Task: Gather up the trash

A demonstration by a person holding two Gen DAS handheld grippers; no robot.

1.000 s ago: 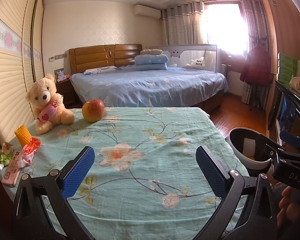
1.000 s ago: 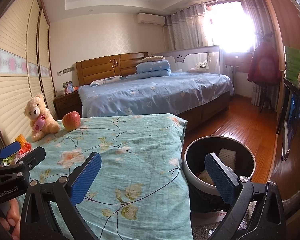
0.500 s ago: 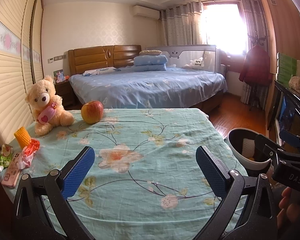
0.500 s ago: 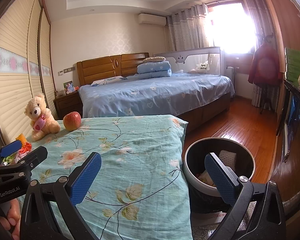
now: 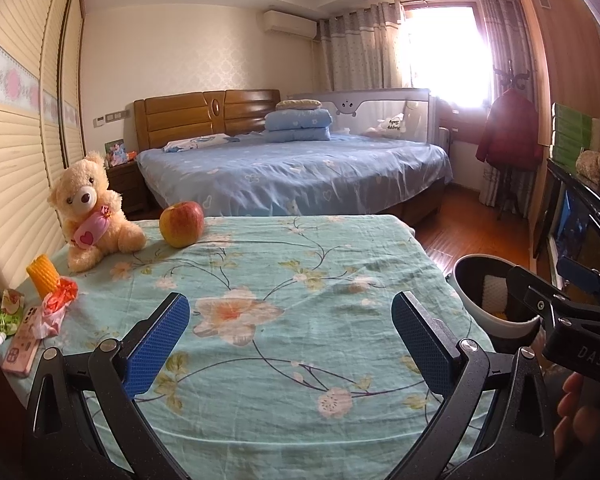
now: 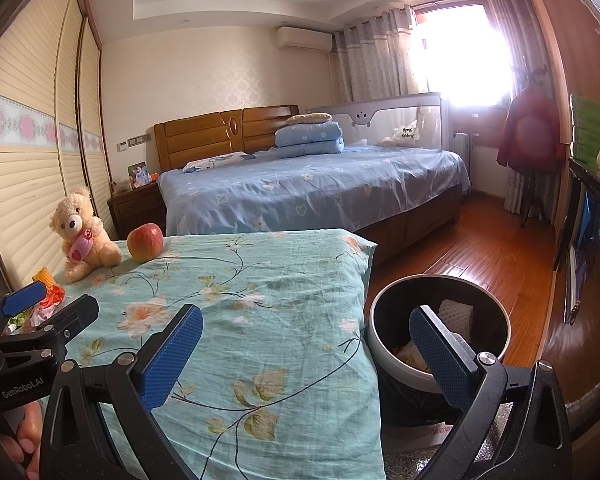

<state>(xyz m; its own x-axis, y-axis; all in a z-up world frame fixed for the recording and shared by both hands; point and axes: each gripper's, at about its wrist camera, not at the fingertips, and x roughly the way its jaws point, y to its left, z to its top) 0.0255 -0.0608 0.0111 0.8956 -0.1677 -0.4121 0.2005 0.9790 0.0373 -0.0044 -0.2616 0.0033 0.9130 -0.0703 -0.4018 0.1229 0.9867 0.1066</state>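
Little changed over the last second: only a slight camera drift. Left gripper (image 5: 290, 338) and right gripper (image 6: 306, 354) both spread wide, holding nothing, hovering over the floral turquoise cloth (image 5: 300, 264). Crumpled red-and-white wrapper (image 5: 56, 308) untouched at near left; round black-lined bin (image 6: 440, 320) at right. Collection apparently not begun.

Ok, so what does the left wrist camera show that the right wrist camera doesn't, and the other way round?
Only the left wrist view shows the pink phone and green pouch at the cloth's left edge, clear of any gripper. Only the right wrist view looks down into the trash bin, with white foam netting and other trash inside. Both show the teddy bear, apple, corn cob, red wrapper and floral cloth, with the left gripper and right gripper open and empty.
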